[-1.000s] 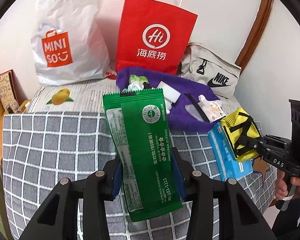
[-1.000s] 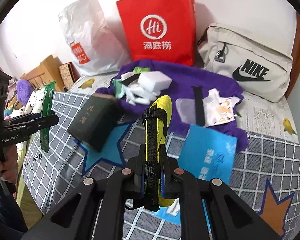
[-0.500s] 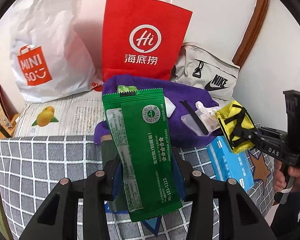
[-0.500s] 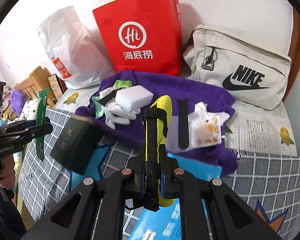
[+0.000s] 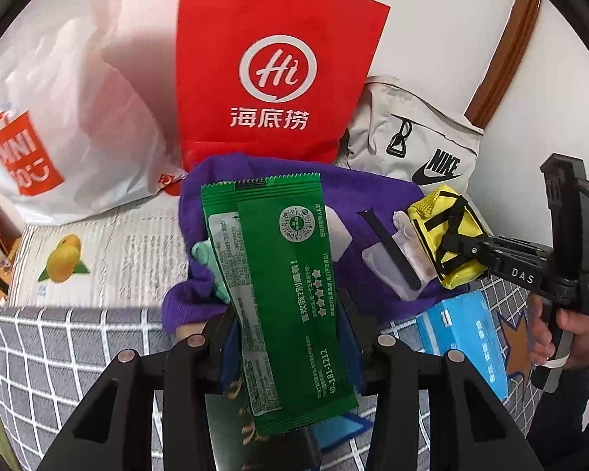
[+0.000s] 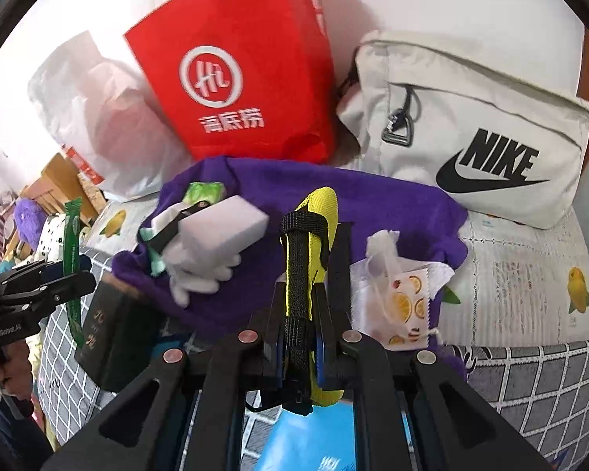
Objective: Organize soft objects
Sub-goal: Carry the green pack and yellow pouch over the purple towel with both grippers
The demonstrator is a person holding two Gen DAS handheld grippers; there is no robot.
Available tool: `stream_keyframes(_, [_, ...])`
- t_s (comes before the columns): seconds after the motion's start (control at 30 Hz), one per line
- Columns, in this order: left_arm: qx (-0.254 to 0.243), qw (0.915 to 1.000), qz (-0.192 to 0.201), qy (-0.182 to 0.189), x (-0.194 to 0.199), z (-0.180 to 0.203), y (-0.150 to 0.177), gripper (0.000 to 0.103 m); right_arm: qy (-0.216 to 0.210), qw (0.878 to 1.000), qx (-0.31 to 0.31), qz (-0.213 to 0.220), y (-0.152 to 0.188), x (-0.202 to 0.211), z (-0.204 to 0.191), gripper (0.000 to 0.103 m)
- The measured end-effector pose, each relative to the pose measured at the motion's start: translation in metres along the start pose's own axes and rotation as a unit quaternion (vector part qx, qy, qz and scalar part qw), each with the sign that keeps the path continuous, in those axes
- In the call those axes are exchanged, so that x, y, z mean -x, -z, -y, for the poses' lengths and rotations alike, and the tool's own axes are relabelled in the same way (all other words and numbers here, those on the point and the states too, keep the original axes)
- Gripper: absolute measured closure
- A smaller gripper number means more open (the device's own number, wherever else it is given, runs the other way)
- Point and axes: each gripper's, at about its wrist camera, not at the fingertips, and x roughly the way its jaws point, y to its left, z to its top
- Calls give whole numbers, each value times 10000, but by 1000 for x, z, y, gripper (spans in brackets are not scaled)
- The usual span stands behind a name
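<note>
My left gripper (image 5: 288, 337) is shut on a green snack packet (image 5: 278, 298) and holds it upright over the near edge of a purple cloth (image 5: 377, 192). My right gripper (image 6: 300, 314) is shut on a yellow mesh pouch with black straps (image 6: 318, 212), above the same purple cloth (image 6: 408, 204). On the cloth lie a white sponge block (image 6: 220, 227), a white glove (image 6: 200, 271), a black strap (image 5: 388, 251) and a small fruit-print bag (image 6: 404, 302). The right gripper with the yellow pouch (image 5: 447, 243) shows in the left wrist view.
A red paper bag (image 5: 271, 70), a white Miniso bag (image 5: 59, 117) and a beige Nike bag (image 6: 471, 129) stand against the wall. A dark box (image 6: 106, 333) and a blue box (image 5: 463, 341) lie on the checked cover (image 5: 59, 357) at the near edge.
Both grippers have moved forward toward the purple cloth, still holding the green packet and the yellow pouch. The bags at the wall look larger and closer.
</note>
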Motion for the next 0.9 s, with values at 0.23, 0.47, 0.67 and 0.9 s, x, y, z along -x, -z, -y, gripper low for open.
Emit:
stream_keyframes(0.23, [-53, 9999, -122, 49, -23, 6, -15, 62, -335, 9990, -32, -287, -9, -30, 4, 91])
stream_keyframes(0.47, [-50, 9994, -320, 122, -48, 11, -21, 62, -415, 9974, -56, -585, -10, -57, 7, 91])
stream_keyframes(0.67, [-154, 9991, -360, 190, -58, 19, -28, 62, -338, 9972, 1, -674, -9, -63, 11, 88])
stream_keyframes(0.9, [45, 9995, -324, -27, -62, -1, -40, 62, 191, 9985, 132, -492, -8, -50, 21, 64])
